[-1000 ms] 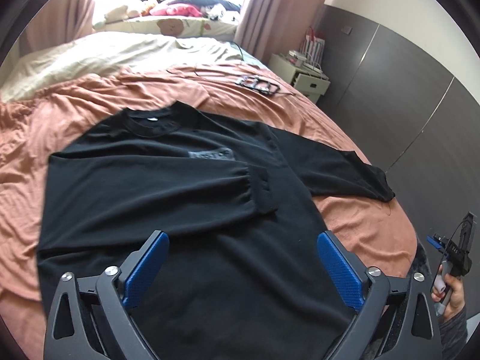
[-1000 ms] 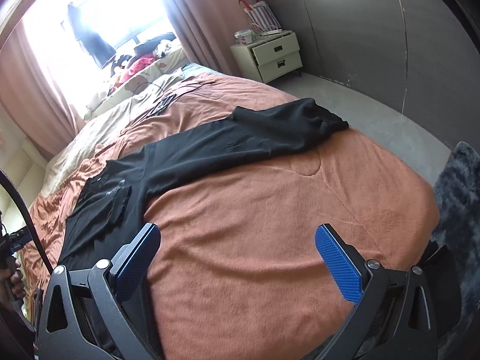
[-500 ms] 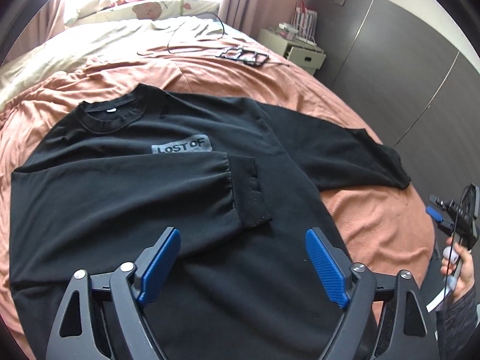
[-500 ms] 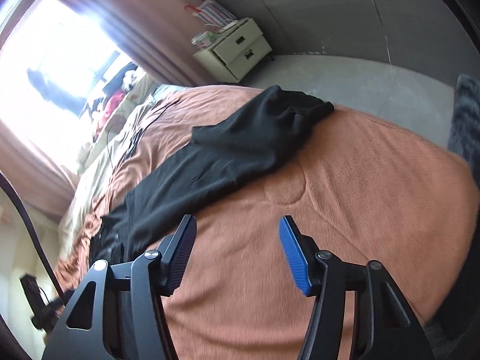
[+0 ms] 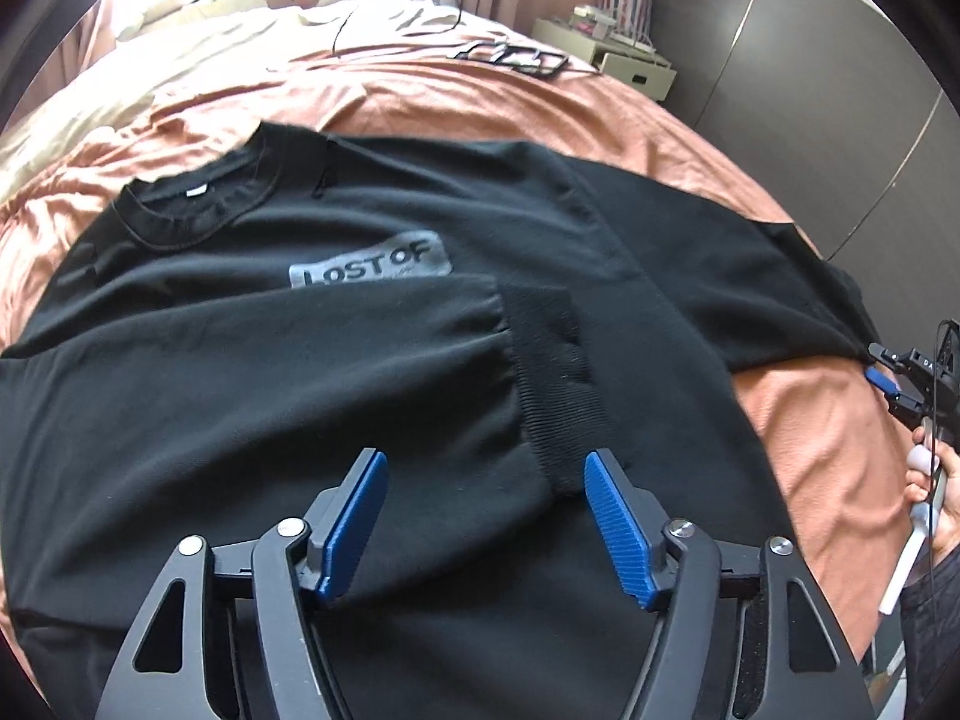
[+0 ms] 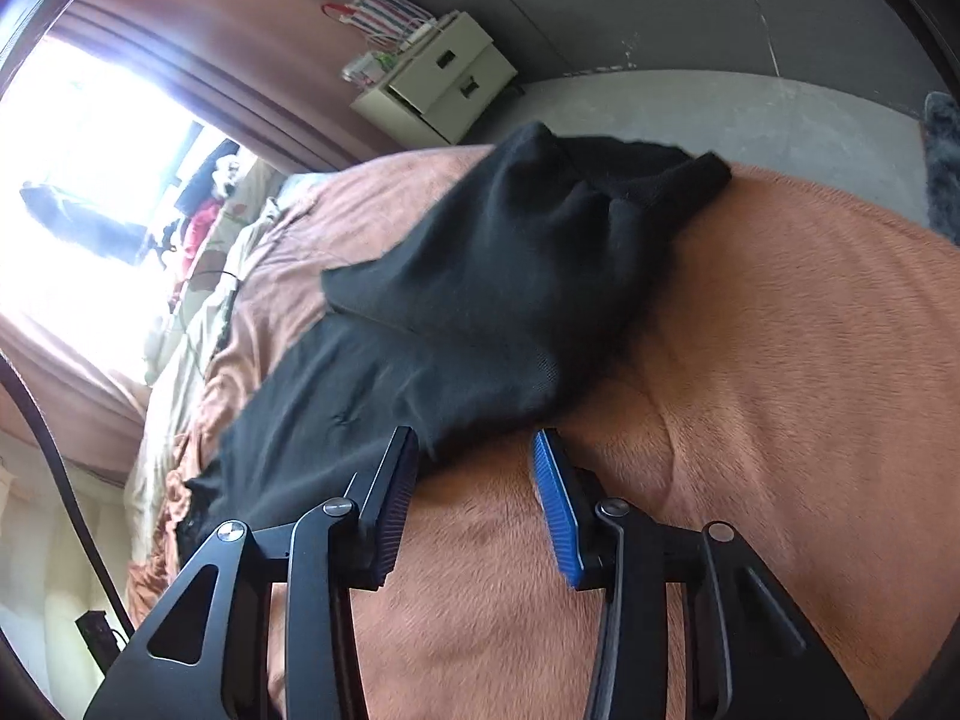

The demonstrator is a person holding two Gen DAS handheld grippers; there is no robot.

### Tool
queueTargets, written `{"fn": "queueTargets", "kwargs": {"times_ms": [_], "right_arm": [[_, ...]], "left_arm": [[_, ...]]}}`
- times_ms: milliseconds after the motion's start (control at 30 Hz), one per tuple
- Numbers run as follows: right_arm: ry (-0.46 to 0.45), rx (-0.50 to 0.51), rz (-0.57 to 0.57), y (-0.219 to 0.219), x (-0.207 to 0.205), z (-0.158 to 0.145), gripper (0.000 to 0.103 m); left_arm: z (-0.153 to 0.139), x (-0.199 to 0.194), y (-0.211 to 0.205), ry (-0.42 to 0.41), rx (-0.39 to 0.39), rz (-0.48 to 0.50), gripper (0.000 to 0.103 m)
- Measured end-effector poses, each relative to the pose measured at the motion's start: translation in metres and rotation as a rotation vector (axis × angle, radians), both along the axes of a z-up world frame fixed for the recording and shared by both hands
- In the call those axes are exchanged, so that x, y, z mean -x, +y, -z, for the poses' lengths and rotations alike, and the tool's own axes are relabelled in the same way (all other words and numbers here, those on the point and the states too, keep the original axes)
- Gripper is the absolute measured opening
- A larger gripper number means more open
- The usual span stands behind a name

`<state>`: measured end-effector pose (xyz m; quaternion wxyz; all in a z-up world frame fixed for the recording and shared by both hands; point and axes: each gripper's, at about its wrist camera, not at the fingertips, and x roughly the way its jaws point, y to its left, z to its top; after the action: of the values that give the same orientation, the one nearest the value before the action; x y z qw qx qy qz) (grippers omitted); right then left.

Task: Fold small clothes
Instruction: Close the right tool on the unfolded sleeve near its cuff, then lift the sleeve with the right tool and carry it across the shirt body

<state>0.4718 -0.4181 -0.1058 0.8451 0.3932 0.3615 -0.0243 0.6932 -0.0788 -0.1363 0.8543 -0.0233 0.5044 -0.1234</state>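
Both grippers have blue ribbed pads on black fingers, and neither holds anything. From the left wrist view, the left gripper [image 5: 483, 501] hangs low over a black sweatshirt [image 5: 336, 360], its jaws partly apart with cloth showing through the gap; whether the pads touch the cloth cannot be told. The ribbed cuff [image 5: 555, 378] of one sleeve, folded across the chest, lies just ahead of the right-hand pad. That folded sleeve covers the lower edge of a grey chest label [image 5: 371, 267] reading "LOST OF".

The sweatshirt lies flat, front up, on a bed with a rust-orange blanket [image 5: 828, 420], collar pointing away from the camera. Its other sleeve [image 5: 738, 276] stretches out to the right, toward the bed's edge.

At the far right of that view a hand [image 5: 942, 492] grips the right gripper [image 5: 894, 384], which sits close to the end of the outstretched sleeve.

From the right wrist view, the right gripper [image 6: 474, 468] has its jaws set fairly narrow but not closed, with blanket [image 6: 780, 390] visible between them. The left pad sits at the edge of the rumpled black sleeve [image 6: 510, 276], which bunches up ahead; the right pad is over bare blanket.

A cream bedside cabinet [image 6: 444, 84] stands beyond the bed, near pink curtains [image 6: 198, 30].
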Motion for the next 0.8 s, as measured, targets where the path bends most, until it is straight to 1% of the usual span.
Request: {"fn": "queueTargets", "kwargs": {"times_ms": [67,167,233,300,400,433,467,500,633,800], "right_arm": [[-0.008,0.001,0.003,-0.002,-0.006,0.002,0.037],[0.014,0.057,0.030,0.000,-0.014,0.002,0.022],[0.009,0.071,0.039,-0.001,-0.019,0.000,0.016],[0.005,0.091,0.034,0.000,-0.025,-0.005,0.005],[-0.041,0.125,0.013,0.012,-0.028,-0.024,0.004],[-0.067,0.135,0.000,0.017,-0.029,-0.037,0.004],[-0.079,0.143,-0.009,0.022,-0.029,-0.043,0.004],[-0.090,0.161,-0.020,0.029,-0.031,-0.056,0.004],[-0.139,0.206,-0.064,0.054,-0.039,-0.100,0.004],[-0.198,0.234,-0.115,0.091,-0.043,-0.141,0.004]], "left_arm": [[0.006,-0.003,0.003,0.006,0.003,-0.007,0.069],[0.015,-0.006,0.009,0.011,-0.004,-0.017,0.069],[0.019,-0.007,0.012,0.003,-0.028,-0.030,0.069],[0.022,-0.007,0.019,0.001,-0.028,-0.044,0.068],[0.029,-0.008,0.027,0.024,-0.011,-0.058,0.068],[0.032,-0.009,0.028,0.034,-0.007,-0.057,0.068],[0.034,-0.010,0.028,0.040,-0.004,-0.055,0.068],[0.036,-0.011,0.028,0.043,-0.004,-0.055,0.068],[0.039,-0.011,0.026,0.032,-0.009,-0.050,0.068],[0.041,-0.011,0.024,0.035,-0.023,-0.039,0.068]]}}
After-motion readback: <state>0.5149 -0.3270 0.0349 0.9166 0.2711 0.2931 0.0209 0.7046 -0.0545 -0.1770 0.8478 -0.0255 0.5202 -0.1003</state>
